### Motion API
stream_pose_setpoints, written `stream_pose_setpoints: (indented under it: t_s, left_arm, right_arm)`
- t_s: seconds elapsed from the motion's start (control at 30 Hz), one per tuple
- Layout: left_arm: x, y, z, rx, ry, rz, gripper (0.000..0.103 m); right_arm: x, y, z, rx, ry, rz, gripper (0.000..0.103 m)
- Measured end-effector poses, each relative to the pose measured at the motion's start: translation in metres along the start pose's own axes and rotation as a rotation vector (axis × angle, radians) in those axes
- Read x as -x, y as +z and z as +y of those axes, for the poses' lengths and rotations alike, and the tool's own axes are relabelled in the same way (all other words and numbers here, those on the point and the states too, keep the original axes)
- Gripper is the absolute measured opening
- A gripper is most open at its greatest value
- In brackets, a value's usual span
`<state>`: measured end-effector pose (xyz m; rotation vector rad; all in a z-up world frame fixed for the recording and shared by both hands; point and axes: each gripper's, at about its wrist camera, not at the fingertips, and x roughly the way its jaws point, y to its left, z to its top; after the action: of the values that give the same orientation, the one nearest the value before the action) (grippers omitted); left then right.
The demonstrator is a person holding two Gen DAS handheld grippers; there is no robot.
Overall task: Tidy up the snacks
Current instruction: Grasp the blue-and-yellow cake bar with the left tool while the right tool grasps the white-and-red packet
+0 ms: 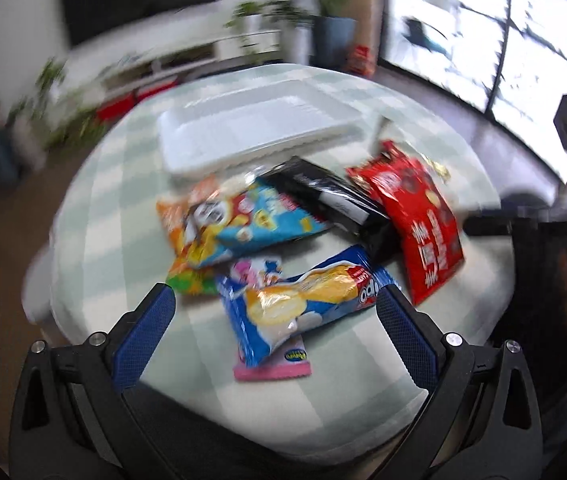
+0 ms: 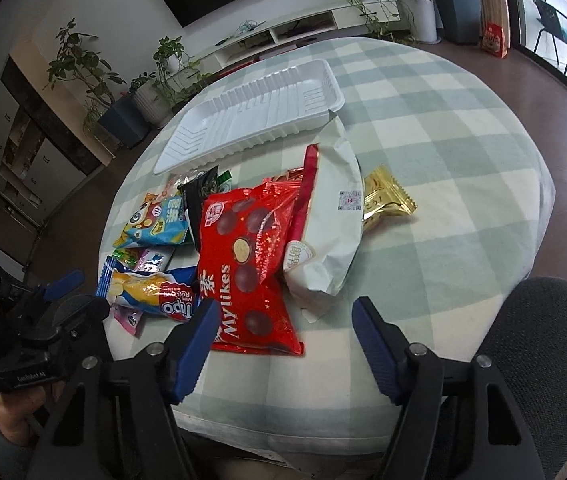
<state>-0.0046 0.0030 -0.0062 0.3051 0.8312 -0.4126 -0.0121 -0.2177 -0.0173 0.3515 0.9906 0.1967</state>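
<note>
Living room behind: dark screen on a white wall, low white cabinet, potted plants, big windows on the right. Nearer, a round desk under a pale green checked cloth, with a white ribbed tray lying bare at the far side.

Between tray and near edge, a loose heap of snacks. Nearest on the left, a blue bag of rolls resting on a pink packet. Beyond it, a light blue cartoon bag over an orange one. To the right, a black packet, then a red chocolate bag overlapping a white pouch, and farthest right a small gold packet alone on the cloth.

Left gripper spread wide, holding nothing, hovering just above and around the blue bag of rolls; left view blurred. Right gripper likewise released and bare, poised at the near edge of the red chocolate bag.

Judged as the very start: nothing in the tray, first pick being lined up. Next move likely calls for dropping onto one top-lying bag, pinching a crimped edge or the body without dragging neighbours, then carrying it over the heap to the tray. Slippery, puffy film: firm but light squeeze advised.
</note>
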Motion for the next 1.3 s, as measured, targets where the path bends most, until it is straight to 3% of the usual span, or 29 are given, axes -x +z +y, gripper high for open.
stream_pose_setpoints:
  t_s: [0.1,0.23,0.3,0.37,0.47,0.57,0.77,0.97,1.0,1.07,1.3]
  left_arm:
    - [-0.006,0.003,-0.024,-0.228,-0.103,0.029,0.101]
    - [-0.022,0.001,-0.046,-0.457,-0.068,0.079,0.098]
    - [-0.024,0.002,-0.051,-0.523,-0.090,0.085,0.088]
    - [-0.030,0.002,-0.050,-0.549,-0.116,0.102,0.067]
    - [-0.044,0.004,-0.045,-0.578,-0.154,0.159,0.052]
    - [-0.052,0.005,-0.042,-0.609,-0.170,0.205,0.052]
    - [-0.069,0.017,-0.031,-0.612,-0.156,0.288,0.052]
    - [-0.079,0.021,-0.029,-0.571,-0.208,0.338,0.051]
    - [-0.081,0.023,-0.027,-0.550,-0.221,0.341,0.049]
    - [-0.086,0.030,-0.020,-0.475,-0.290,0.367,0.030]
    - [-0.084,0.037,-0.014,-0.373,-0.317,0.340,0.026]
  right_arm:
    - [0.000,0.000,0.001,0.001,0.031,-0.008,0.072]
    - [-0.003,0.001,0.003,0.031,0.039,-0.001,0.072]
    - [-0.005,0.002,0.003,0.038,0.046,0.006,0.072]
    - [-0.006,0.002,0.003,0.047,0.046,0.008,0.072]
    - [-0.009,0.004,0.004,0.061,0.040,0.004,0.072]
    - [-0.011,0.004,0.007,0.079,0.052,0.006,0.072]
    - [-0.013,0.005,0.011,0.098,0.069,0.011,0.072]
    - [-0.012,0.005,0.012,0.100,0.071,0.011,0.071]
    - [-0.011,0.005,0.012,0.097,0.069,0.007,0.071]
    - [-0.008,0.006,0.010,0.093,0.062,0.002,0.071]
    - [-0.001,0.007,0.002,0.077,0.044,-0.008,0.071]
